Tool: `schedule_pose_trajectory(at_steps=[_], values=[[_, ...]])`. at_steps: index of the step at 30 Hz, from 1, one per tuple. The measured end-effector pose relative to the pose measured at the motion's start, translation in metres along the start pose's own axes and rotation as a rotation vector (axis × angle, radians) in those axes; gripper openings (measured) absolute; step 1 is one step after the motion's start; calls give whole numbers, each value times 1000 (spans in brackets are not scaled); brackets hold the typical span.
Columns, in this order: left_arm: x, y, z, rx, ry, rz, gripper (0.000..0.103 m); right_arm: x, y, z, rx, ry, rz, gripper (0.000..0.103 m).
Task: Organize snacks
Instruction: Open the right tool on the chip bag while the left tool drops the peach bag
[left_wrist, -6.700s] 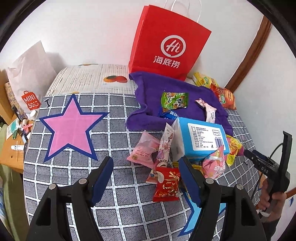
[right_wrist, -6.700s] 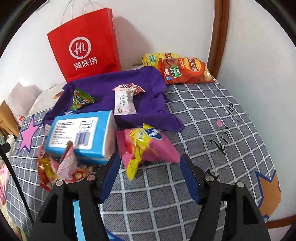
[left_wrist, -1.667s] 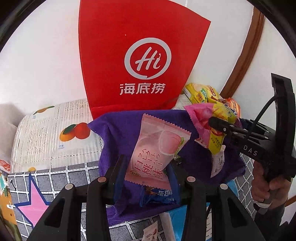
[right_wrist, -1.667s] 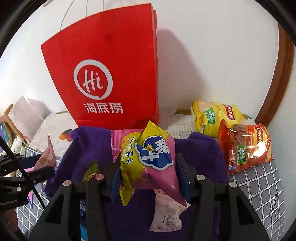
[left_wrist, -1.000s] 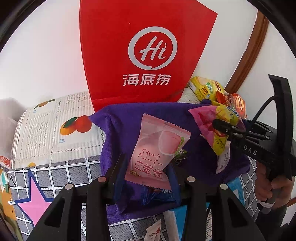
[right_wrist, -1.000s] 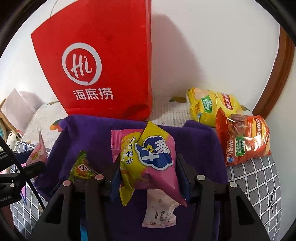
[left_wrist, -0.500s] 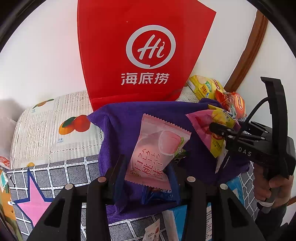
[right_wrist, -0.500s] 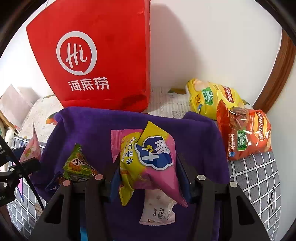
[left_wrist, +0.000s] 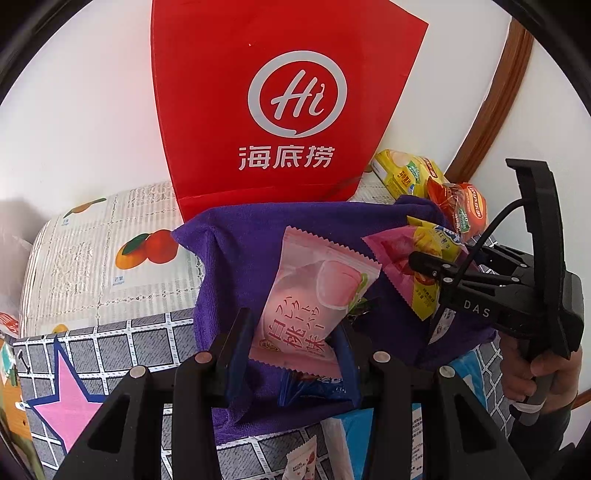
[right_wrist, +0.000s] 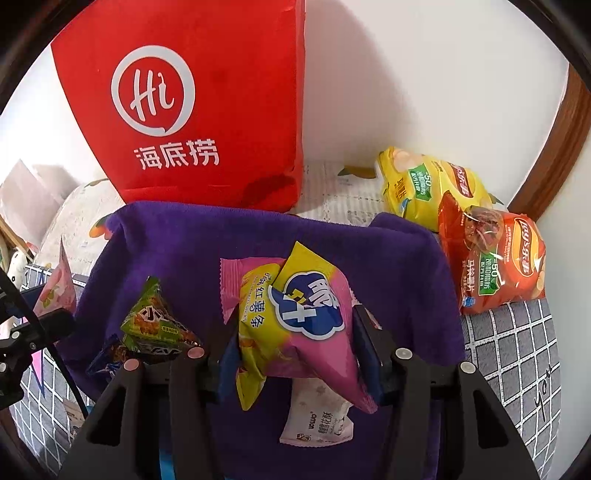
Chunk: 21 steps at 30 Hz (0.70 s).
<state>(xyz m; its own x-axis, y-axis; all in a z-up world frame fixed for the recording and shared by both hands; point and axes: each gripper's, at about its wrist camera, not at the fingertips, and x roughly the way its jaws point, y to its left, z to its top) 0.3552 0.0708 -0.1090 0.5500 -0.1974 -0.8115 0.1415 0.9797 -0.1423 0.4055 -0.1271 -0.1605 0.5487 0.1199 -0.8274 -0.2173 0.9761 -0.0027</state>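
Both grippers are matte black plastic with blue pads inside their fingers and 2 silver screws on each arm. The right gripper, seen from the left camera, carries white "DAS" lettering, a thin black cable and a tall black bracket.

place: home bedroom | evidence: checked bedspread, fruit-print pillow

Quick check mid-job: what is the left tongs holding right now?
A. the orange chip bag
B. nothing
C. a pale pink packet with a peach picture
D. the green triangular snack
C: in the left wrist view the left tongs are clamped on the pale pink peach packet, held up over the purple cloth.
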Motion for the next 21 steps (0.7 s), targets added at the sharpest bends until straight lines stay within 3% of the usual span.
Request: schedule_pose_trajectory(at_steps=[10,17,21], values=[[1,2,0,-10,-10,-41,41,2,1,0,-15,16,-6,55],[5,1,0,-13,-5,-49,41,-14,-2,4,-11,-16,-14,68],[5,2,0,-25,-8,-63,41,-24,-4,5,-8,-28,-32,69]])
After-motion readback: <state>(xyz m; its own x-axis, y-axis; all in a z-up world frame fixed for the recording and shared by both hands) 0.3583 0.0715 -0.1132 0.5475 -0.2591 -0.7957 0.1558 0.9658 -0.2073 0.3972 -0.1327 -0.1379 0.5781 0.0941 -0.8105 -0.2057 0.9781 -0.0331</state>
